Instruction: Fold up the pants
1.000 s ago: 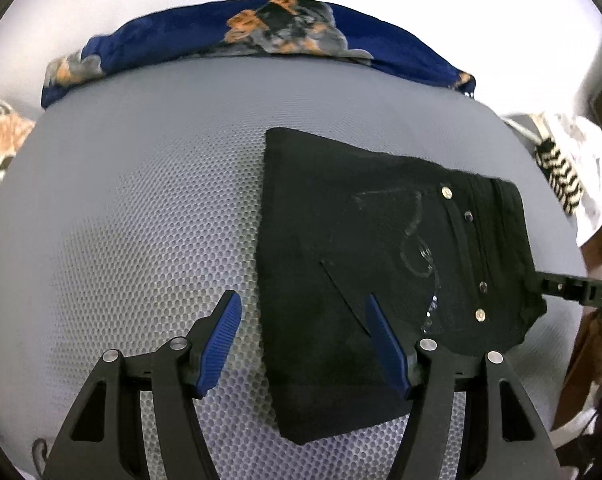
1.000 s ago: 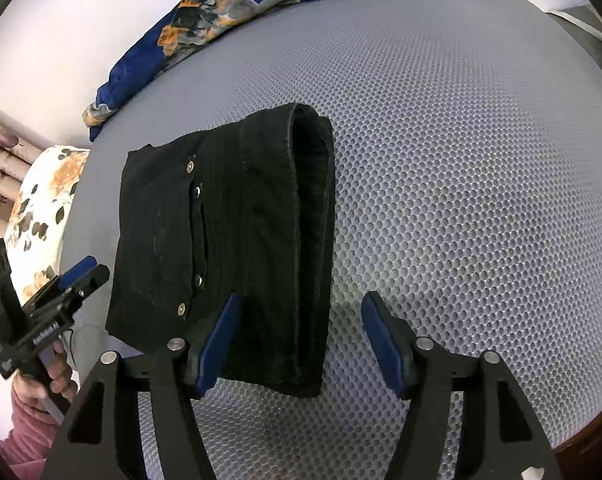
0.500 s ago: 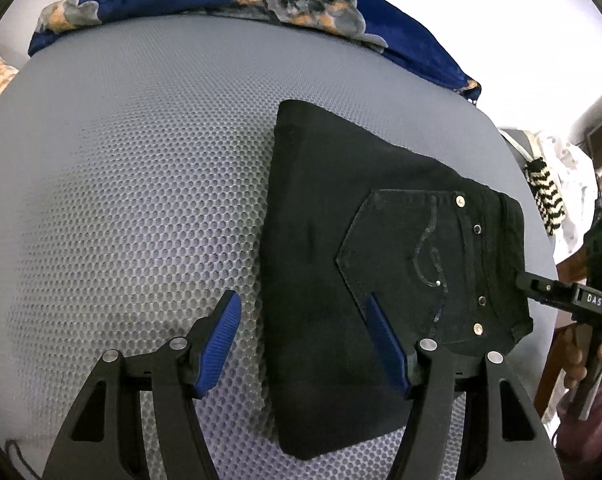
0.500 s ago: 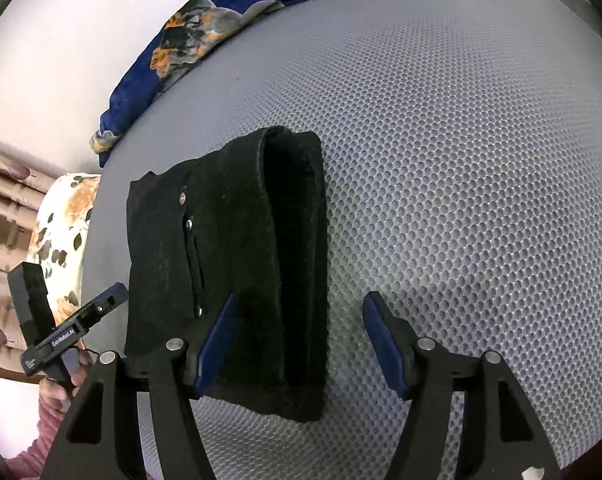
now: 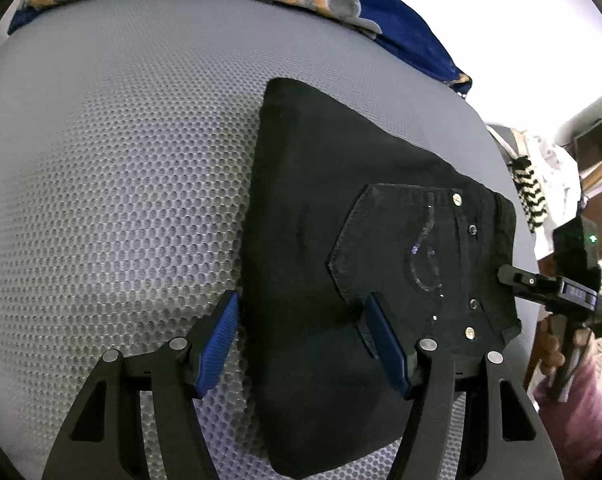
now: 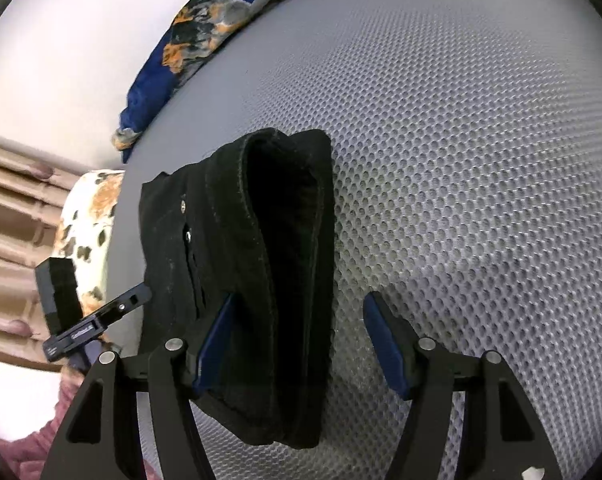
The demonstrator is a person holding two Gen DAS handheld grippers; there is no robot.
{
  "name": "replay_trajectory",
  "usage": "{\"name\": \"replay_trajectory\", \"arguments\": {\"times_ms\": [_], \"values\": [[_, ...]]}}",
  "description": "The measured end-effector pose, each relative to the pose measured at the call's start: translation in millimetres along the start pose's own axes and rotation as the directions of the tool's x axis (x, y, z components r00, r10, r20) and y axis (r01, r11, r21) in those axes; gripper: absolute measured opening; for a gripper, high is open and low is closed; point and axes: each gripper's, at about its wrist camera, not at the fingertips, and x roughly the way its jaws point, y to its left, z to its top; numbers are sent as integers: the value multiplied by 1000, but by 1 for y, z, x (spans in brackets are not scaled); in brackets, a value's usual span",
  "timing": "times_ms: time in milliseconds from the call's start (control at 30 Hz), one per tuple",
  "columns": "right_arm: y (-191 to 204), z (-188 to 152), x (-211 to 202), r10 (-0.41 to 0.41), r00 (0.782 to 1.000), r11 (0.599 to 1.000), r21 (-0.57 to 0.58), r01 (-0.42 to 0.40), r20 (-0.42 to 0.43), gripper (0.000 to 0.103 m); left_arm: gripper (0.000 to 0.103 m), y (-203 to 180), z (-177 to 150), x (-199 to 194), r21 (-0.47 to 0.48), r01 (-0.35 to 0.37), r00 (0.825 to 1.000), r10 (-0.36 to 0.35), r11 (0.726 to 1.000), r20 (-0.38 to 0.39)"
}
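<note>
- Now our folded black pants (image 5: 341, 264) lie on the gray mesh seat (image 5: 121, 200).
- Over the pants, our left gripper (image 5: 305, 344) hangs low, jaws wide apart.
- Our right gripper (image 6: 297, 344) does too.

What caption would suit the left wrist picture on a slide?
Folded black pants lie on a grey mesh surface, open left gripper hovering over them, right gripper alongside.
</note>
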Motion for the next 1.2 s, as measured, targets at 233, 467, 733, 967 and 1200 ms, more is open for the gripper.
{"name": "replay_trajectory", "arguments": {"times_ms": [233, 467, 733, 967, 1200], "values": [[-17, 8, 1, 141, 988, 990, -9, -142, -66, 65, 65, 2, 2, 4, -5, 51, 999, -51, 999, -17], [-37, 13, 3, 276, 957, 961, 50, -272, -94, 65, 65, 10, 14, 5, -16, 89, 996, -89, 996, -27], [-34, 18, 13, 314, 941, 949, 26, -314, -128, 53, 65, 13, 23, 7, 5, 120, 992, -120, 993, -30], [-29, 26, 25, 327, 928, 944, 10, -331, -178, 40, 61, 5, 23, 11, 51, 157, 987, -156, 986, -23], [-22, 31, 34, 338, 917, 938, -8, -348, -214, 40, 50, 10, 24, 16, 43, 148, 989, -146, 988, -30]]}}
